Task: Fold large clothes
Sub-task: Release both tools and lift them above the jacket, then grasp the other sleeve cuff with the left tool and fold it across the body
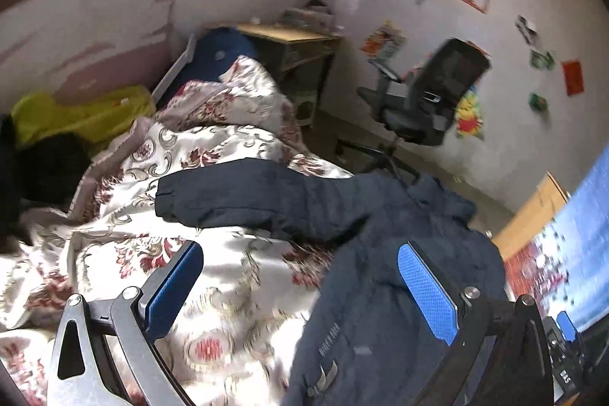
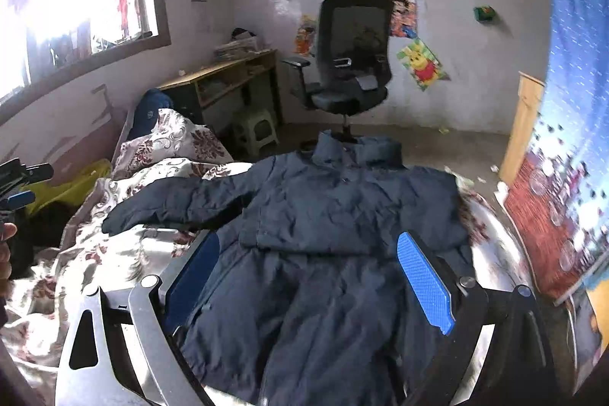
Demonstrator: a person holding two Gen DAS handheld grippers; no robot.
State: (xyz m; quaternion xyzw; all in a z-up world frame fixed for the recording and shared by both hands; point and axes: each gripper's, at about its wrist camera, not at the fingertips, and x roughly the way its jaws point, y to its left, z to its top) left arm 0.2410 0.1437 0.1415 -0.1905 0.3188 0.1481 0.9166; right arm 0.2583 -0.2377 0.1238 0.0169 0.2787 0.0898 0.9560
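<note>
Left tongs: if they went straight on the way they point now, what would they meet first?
Most likely the jacket's outstretched sleeve, which lies across the quilt ahead of the open left tongs. Depth is unclear; angled lower, they would meet the quilt first.

Both views low over jacket point(image 1: 380, 311)

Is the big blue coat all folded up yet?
Partly. The coat has one side doubled across its front, but its sleeve lies stretched out on the quilt.
</note>
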